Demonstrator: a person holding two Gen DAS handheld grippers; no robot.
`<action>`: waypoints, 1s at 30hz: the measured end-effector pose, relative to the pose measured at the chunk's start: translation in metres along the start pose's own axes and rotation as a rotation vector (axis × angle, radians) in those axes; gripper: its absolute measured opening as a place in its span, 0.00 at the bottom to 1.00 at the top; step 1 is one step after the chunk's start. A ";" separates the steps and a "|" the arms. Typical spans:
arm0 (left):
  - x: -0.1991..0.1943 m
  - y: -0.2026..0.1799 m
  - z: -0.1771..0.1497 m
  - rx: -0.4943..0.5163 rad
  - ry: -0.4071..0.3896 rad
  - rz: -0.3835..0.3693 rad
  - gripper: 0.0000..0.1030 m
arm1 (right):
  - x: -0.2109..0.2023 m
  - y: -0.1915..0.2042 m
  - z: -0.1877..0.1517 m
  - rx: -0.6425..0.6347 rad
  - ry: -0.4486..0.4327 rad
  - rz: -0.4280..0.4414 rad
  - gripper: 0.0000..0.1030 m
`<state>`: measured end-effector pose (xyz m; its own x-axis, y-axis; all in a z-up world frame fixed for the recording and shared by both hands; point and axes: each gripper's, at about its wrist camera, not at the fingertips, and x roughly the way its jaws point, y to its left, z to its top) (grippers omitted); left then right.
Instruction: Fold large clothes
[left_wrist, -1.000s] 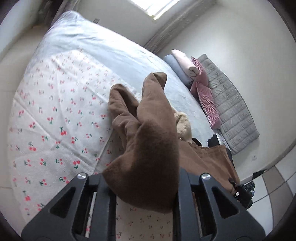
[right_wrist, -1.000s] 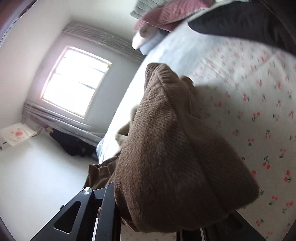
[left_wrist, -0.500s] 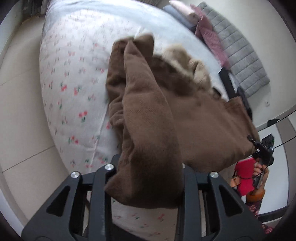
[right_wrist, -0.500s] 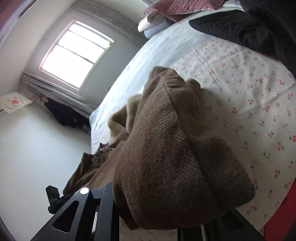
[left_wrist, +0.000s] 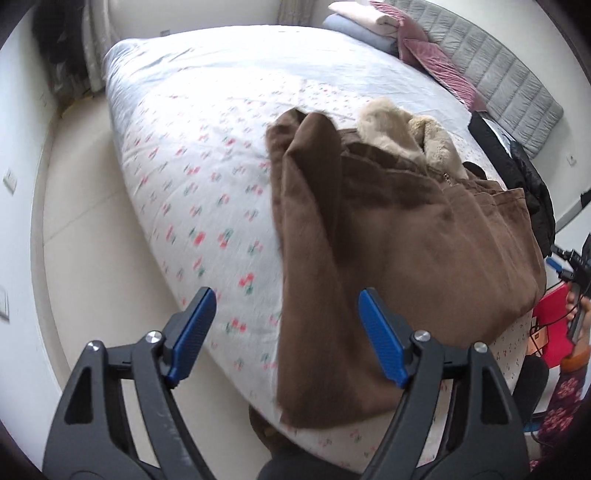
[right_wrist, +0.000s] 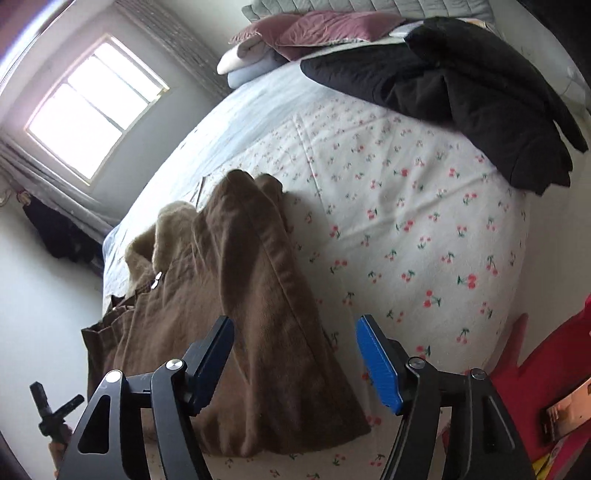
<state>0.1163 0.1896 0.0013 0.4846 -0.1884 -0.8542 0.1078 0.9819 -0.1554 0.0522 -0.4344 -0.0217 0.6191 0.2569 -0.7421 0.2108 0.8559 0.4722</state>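
At nine o'clock in the left wrist view lies bare cherry-print bedspread (left_wrist: 207, 206); the brown coat (left_wrist: 388, 229) fills the three o'clock half, its tan fur collar (left_wrist: 399, 133) up at one o'clock. Down at six o'clock the left gripper (left_wrist: 286, 328) has its jaws spreading apart, the blue pads clear of cloth, with the folded-in sleeve (left_wrist: 314, 258) lying loose beyond them.

From the right wrist, the coat (right_wrist: 207, 314) sits at eight o'clock on the bedspread (right_wrist: 406, 206), and a black garment (right_wrist: 461, 85) rests well apart at one o'clock. The right gripper (right_wrist: 295, 354) at six o'clock is likewise opening, gripping nothing, the other sleeve (right_wrist: 258, 280) lying free under it.

The risk, as I judge it: both sleeves look thick and humped, so they may spring or slide back outward. The coat's hem also lies near the mattress edge, so its weight could drag the fold off.
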 end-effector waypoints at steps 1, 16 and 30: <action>0.006 -0.003 0.008 0.011 -0.012 0.008 0.78 | 0.002 0.011 0.008 -0.042 -0.009 -0.007 0.68; 0.055 -0.012 0.071 -0.235 -0.148 -0.052 0.11 | 0.108 0.057 0.054 -0.150 -0.069 -0.067 0.13; -0.019 -0.038 0.196 -0.136 -0.455 0.001 0.10 | 0.044 0.114 0.148 -0.123 -0.442 0.010 0.08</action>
<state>0.2734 0.1528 0.1208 0.8193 -0.1459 -0.5545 0.0073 0.9697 -0.2443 0.2157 -0.3919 0.0703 0.8898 0.0725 -0.4505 0.1277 0.9083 0.3984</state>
